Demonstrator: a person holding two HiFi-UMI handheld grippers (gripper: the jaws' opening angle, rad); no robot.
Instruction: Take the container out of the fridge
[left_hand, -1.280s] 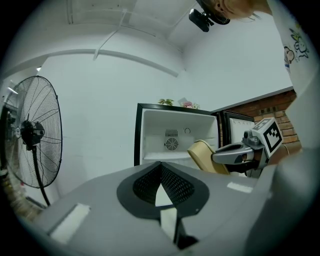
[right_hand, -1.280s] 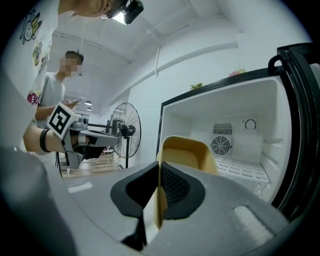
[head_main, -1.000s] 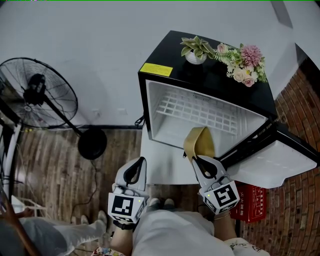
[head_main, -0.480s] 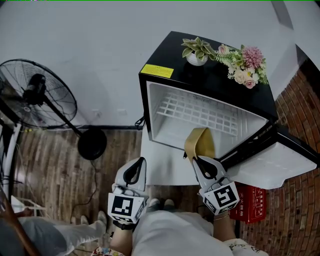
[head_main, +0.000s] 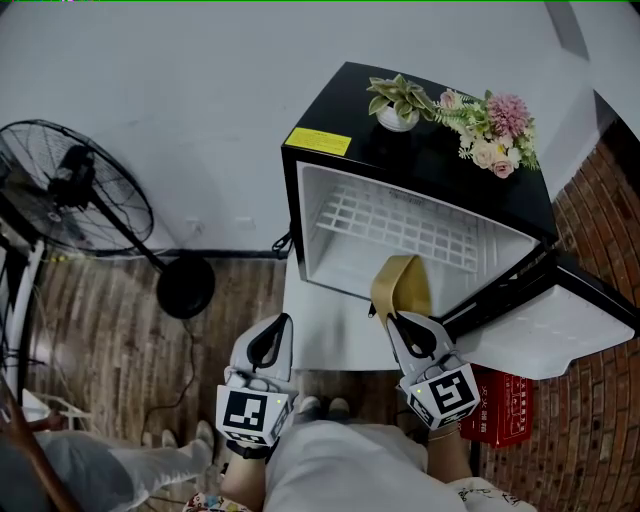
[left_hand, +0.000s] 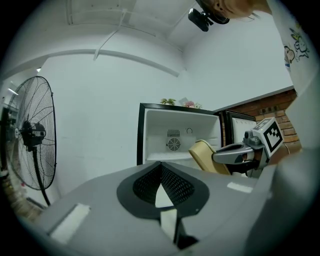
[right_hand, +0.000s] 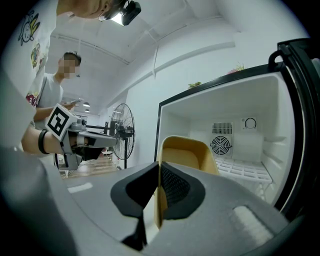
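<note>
A tan open container (head_main: 398, 287) hangs in front of the open black mini fridge (head_main: 430, 165), just outside its white cavity. My right gripper (head_main: 392, 318) is shut on the container's near wall; in the right gripper view the container (right_hand: 191, 153) stands upright between the jaws, its rim pinched. My left gripper (head_main: 268, 345) is shut and empty, held to the left of the fridge opening. From the left gripper view I see the fridge (left_hand: 179, 134), the container (left_hand: 206, 156) and the right gripper (left_hand: 227, 154) off to the right.
The fridge door (head_main: 555, 320) is swung open to the right. A potted plant (head_main: 395, 101) and flowers (head_main: 492, 128) rest on the fridge top. A standing fan (head_main: 75, 195) is at the left, a red box (head_main: 500, 405) on the floor at right. A person (right_hand: 52, 97) stands behind.
</note>
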